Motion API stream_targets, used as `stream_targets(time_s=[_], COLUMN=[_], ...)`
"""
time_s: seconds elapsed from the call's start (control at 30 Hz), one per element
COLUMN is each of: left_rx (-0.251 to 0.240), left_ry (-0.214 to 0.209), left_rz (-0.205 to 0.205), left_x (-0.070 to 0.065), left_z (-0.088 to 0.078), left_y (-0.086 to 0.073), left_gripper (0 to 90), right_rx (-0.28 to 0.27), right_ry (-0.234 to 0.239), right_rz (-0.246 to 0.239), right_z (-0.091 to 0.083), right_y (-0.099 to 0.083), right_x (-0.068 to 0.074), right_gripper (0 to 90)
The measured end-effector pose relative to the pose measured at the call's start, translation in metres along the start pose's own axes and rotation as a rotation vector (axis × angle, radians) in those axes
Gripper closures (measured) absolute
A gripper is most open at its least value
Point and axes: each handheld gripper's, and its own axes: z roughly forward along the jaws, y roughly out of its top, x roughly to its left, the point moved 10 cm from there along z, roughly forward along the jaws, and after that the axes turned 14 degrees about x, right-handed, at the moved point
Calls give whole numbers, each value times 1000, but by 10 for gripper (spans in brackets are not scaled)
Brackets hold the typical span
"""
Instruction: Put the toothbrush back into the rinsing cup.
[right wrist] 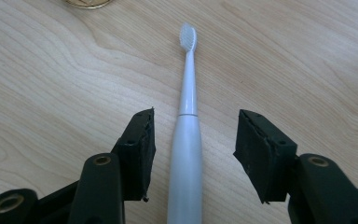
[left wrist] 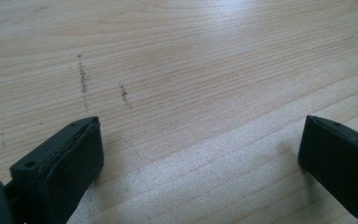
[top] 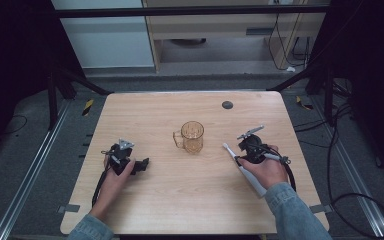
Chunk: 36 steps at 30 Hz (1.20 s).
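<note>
A white electric toothbrush [top: 247, 175] lies flat on the wooden table [top: 180, 200], bristle head [top: 225, 146] pointing toward a clear amber mug [top: 192, 136] at the table's middle. My right gripper [top: 242, 155] sits low over the brush, open. In the right gripper view the toothbrush [right wrist: 186, 140] runs lengthwise between the two spread jaws of my right gripper [right wrist: 196, 114], touching neither. My left gripper [top: 141, 165] rests at the left of the table, open. In the left gripper view, my left gripper [left wrist: 200, 123] has bare wood between its jaws.
The mug's base edge [right wrist: 86, 2] shows at the top of the right gripper view. A small dark round disc [top: 227, 105] sits near the table's far edge. Black frame bars [top: 80, 82] and cables [top: 350, 200] surround the table on the floor.
</note>
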Motion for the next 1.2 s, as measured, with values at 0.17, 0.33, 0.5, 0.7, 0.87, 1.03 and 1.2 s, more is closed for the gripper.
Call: stream_targets(time_s=[0.17,0.33,0.5,0.7,0.87,1.03,1.2], left_rx=[0,0,0,0,0,0,0], left_ry=[0,0,0,0,0,0,0], left_rz=[0,0,-1,0,0,0,0], left_x=[0,0,0,0,0,0,0], left_z=[0,0,0,0,0,0,0], left_y=[0,0,0,0,0,0,0], left_gripper=[0,0,0,0,0,0,0], right_rx=[26,41,52,80,108,148,157], right_ry=[6,17,24,34,36,68,69], right_rz=[7,18,26,34,18,50,39], right_z=[8,12,17,24,32,38,42], right_y=[3,6,8,5,2,-4,-7], right_x=[-2,-2,-1,0,-2,1,1], right_gripper=[490,476,478,484,501,502,502])
